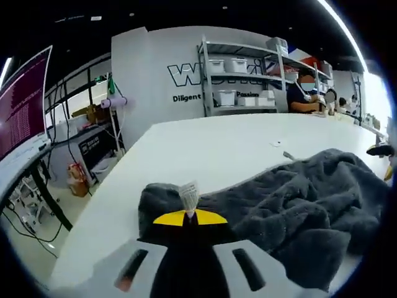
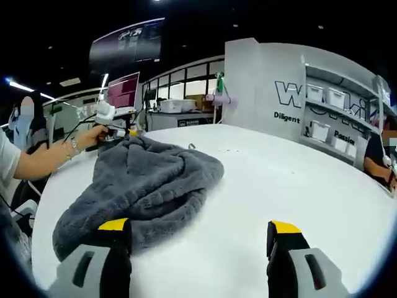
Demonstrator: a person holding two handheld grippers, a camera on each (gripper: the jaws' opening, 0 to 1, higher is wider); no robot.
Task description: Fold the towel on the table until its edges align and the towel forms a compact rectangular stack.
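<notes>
Towel (image 2: pixel 139 186) bunched, unfolded on white table (image 2: pixel 267 186). L gripper (image 1: pixel 189 214) clamped on towel corner w/ tag. R gripper (image 2: pixel 198 245) jaws apart, beside towel edge.

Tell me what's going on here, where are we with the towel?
A person is working a grey towel on a white table with two handheld grippers. The left gripper is shut on a corner of the towel, with its label sticking up between the jaws. The right gripper is open, its jaws apart above the table beside the towel's near edge, holding nothing. The towel lies in a rumpled heap, not yet folded.
</notes>
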